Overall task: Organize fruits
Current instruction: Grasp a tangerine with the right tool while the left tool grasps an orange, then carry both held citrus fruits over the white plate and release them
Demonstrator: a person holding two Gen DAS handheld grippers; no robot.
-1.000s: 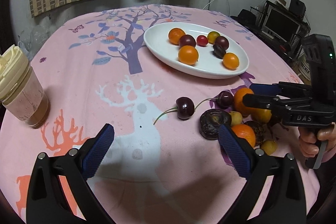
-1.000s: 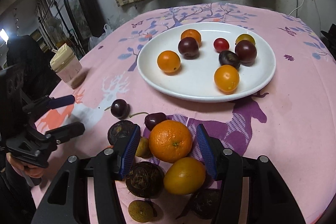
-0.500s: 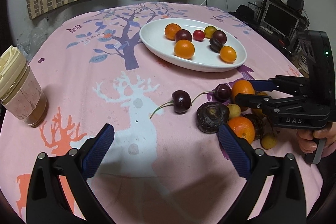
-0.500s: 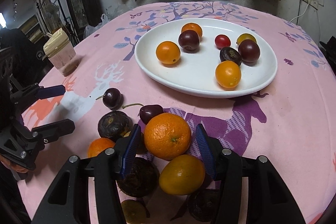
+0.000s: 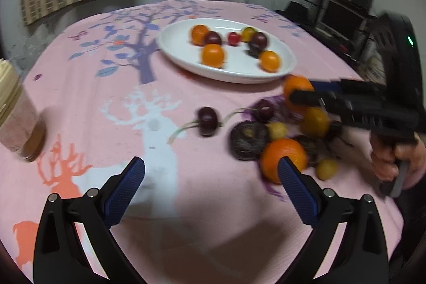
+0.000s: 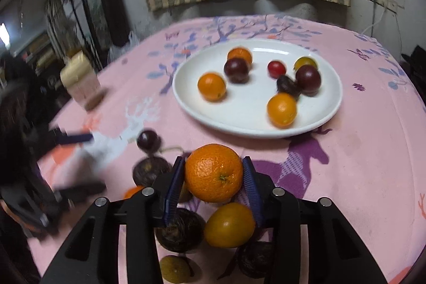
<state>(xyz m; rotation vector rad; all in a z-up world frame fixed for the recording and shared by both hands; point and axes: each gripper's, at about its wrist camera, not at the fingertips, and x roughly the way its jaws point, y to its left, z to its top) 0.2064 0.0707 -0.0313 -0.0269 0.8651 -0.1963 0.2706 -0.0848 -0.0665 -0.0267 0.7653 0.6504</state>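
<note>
The right gripper [image 6: 214, 178] is closing its jaws on the large orange [image 6: 213, 172], and both blue pads already touch its sides; a second ago the pads stood apart from it with a gap on each side. The orange now sits higher over the fruit pile [image 6: 207, 228] than before, between the pile and the white plate [image 6: 255, 124]. The left gripper [image 5: 211, 186] is wide open with nothing in it, on the side of the pile away from the plate, as it was earlier. Seven fruits lie on the plate as before, mostly on its far half, so the near part of the plate is free. The pink cloth [image 6: 359, 151] between pile and plate is bare. The cup [image 5: 16, 119] stands well apart from the plate, near the table edge
</note>
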